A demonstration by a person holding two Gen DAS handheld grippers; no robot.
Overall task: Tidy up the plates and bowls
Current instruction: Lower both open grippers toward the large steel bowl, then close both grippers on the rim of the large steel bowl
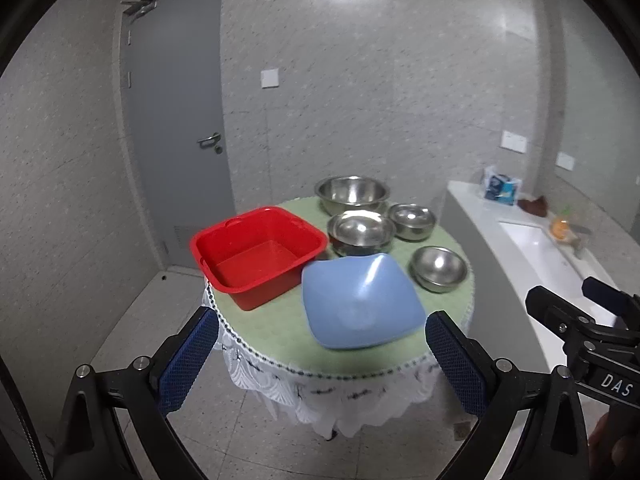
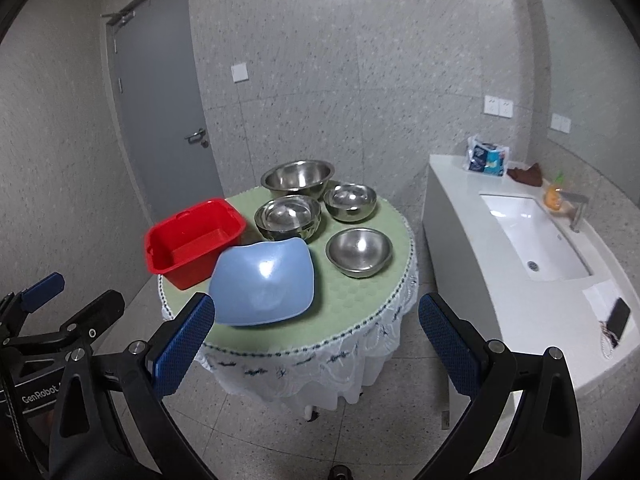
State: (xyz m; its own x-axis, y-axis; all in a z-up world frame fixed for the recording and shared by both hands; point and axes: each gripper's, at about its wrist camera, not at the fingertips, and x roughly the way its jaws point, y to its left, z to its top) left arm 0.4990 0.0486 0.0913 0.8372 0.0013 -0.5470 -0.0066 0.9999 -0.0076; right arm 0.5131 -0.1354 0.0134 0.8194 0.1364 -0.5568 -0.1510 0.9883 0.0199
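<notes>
A small round table with a green mat holds a red square tub, a blue square bowl and several steel bowls. A large steel bowl stands at the back. Stacked steel bowls sit in the middle. Single steel bowls stand at the right and front right. My left gripper and right gripper are open and empty, held short of the table's near edge.
A white counter with a sink runs along the right, with a packet, a cloth and a phone on it. A grey door is behind at left. Tiled floor surrounds the table.
</notes>
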